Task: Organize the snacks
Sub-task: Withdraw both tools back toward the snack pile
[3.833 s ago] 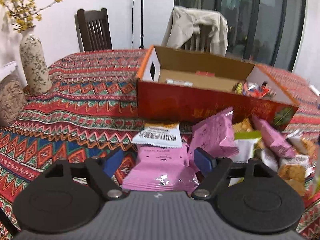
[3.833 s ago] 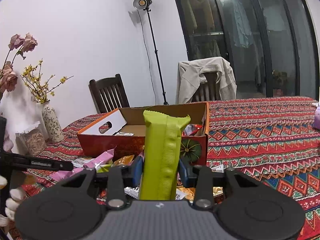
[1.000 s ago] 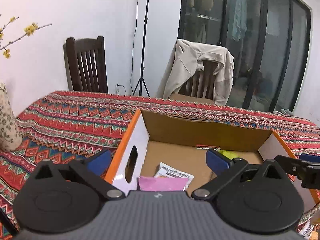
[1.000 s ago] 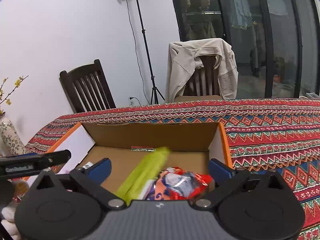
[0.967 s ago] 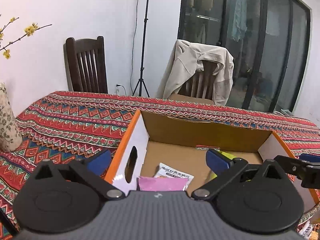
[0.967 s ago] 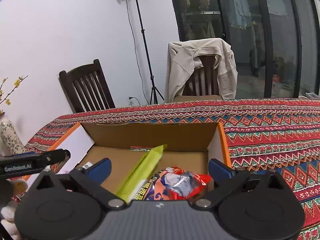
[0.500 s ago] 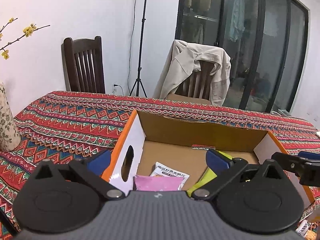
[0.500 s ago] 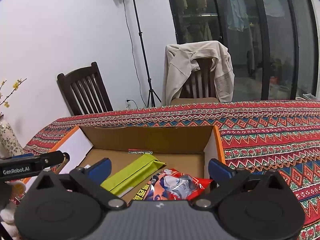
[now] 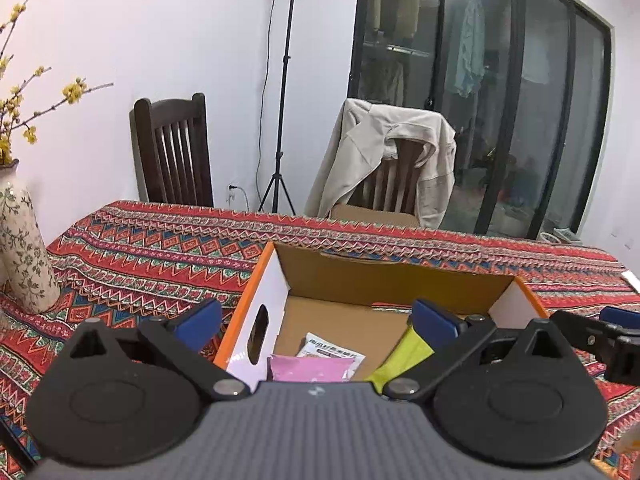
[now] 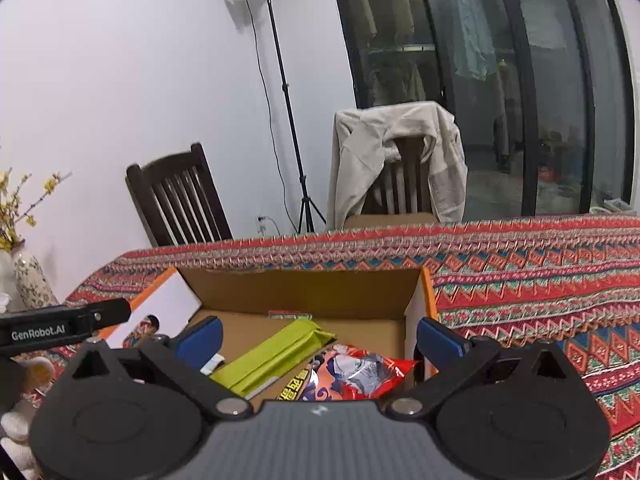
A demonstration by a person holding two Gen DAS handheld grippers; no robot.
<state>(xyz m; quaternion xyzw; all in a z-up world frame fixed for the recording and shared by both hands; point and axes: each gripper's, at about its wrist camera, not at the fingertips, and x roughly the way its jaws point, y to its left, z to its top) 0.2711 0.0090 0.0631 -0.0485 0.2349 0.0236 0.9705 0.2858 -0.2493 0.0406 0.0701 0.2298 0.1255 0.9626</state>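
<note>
- The table [image 9: 160, 248], draped in a red zigzag-patterned cloth, fills the lower half of both wrist views; two chairs stand behind it at 12 o'clock, one of them [image 10: 400, 164] with a beige jacket hung over its back.
- A cardboard box [image 10: 304, 288] with orange edges sits open-topped on the cloth, dead ahead of both grippers and low in each view.
- The left gripper [image 9: 316, 326] hangs above the box's near left corner with its jaws spread wide and nothing between the blue pads [image 9: 200, 322].
- The right gripper [image 10: 318, 336] hangs above the box's right half, jaws likewise spread wide and empty.
- A vase [image 9: 20, 252] with yellow blossom twigs stands on the cloth at 9 o'clock of the box in the left wrist view.
- A long green snack pack [image 10: 276, 354] lies slanted on the box floor, its far end pointing toward 2 o'clock in the right wrist view.
- A red-and-orange snack bag [image 10: 352, 374] lies in the box at 3 o'clock of the green pack, touching it.
- A pink packet [image 9: 308, 368] lies near the box's front wall in the left wrist view, with a white packet [image 9: 332, 350] just behind it at 1 o'clock.
</note>
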